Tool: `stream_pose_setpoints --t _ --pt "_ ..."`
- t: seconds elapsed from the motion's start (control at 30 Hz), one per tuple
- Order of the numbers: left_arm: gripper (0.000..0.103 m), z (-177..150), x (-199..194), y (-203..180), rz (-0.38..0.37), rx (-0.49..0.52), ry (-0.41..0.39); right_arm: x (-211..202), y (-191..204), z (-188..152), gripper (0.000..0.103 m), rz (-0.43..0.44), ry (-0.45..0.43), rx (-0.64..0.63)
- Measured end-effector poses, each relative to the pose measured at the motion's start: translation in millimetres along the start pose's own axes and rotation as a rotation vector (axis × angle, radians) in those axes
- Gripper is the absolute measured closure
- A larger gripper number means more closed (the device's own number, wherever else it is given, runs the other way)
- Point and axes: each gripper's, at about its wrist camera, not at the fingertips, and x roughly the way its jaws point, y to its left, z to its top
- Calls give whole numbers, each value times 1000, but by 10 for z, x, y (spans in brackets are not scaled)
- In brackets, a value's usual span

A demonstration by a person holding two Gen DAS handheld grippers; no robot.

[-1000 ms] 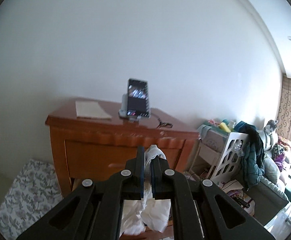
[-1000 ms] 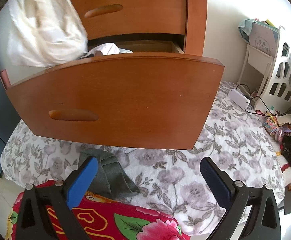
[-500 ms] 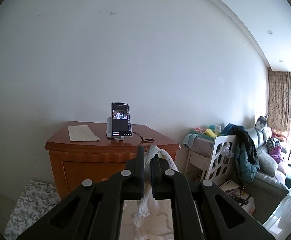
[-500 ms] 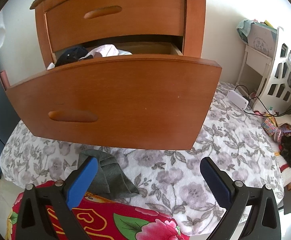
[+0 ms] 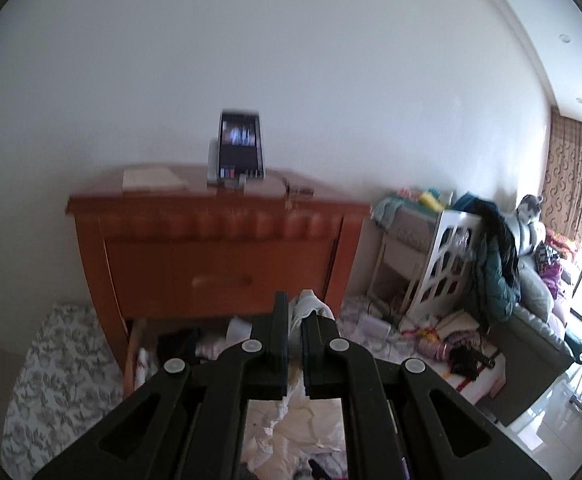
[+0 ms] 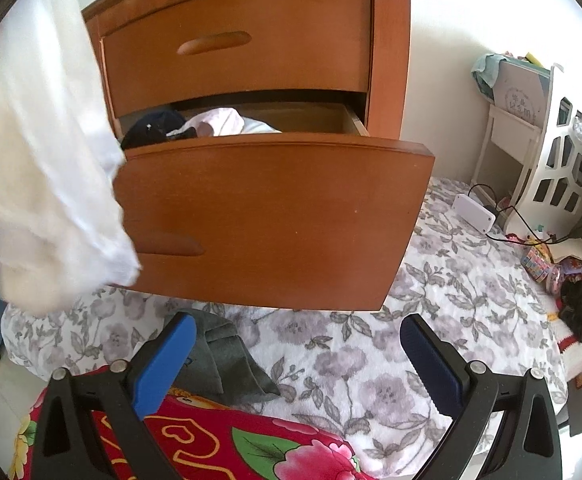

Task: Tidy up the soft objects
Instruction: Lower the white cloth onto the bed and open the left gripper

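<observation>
My left gripper is shut on a white cloth that hangs below it over the open drawer of a wooden dresser. In the right wrist view the same white cloth hangs at the left, in front of the open drawer, which holds dark and pink clothes. My right gripper is open and empty, low over the floral blanket. A grey garment lies by its left finger.
A phone on a stand and a paper sit on the dresser top. A red flowered blanket lies in front. A white shelf, a white box with cable and clutter stand at the right.
The left gripper has come down with the white cloth toward the open drawer. The cloth has swung back into the right wrist view at the left. The right gripper has hardly moved.
</observation>
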Motion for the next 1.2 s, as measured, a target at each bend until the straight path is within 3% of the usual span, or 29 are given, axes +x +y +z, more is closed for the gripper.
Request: stream_pose_setpoints --t 0.73,1.1,1.17,1.2 --pt "98 -1203 1231 206 76 -55 460 42 -13 -17 0 7 13 5" --pt "98 -1702 1549 415 124 -114 626 43 -23 -18 0 9 15 7" --pt "94 -1755 1579 426 127 -115 645 43 -22 -16 0 9 15 7" --pt "82 -1768 1587 421 128 -114 652 44 -22 -16 0 10 15 8"
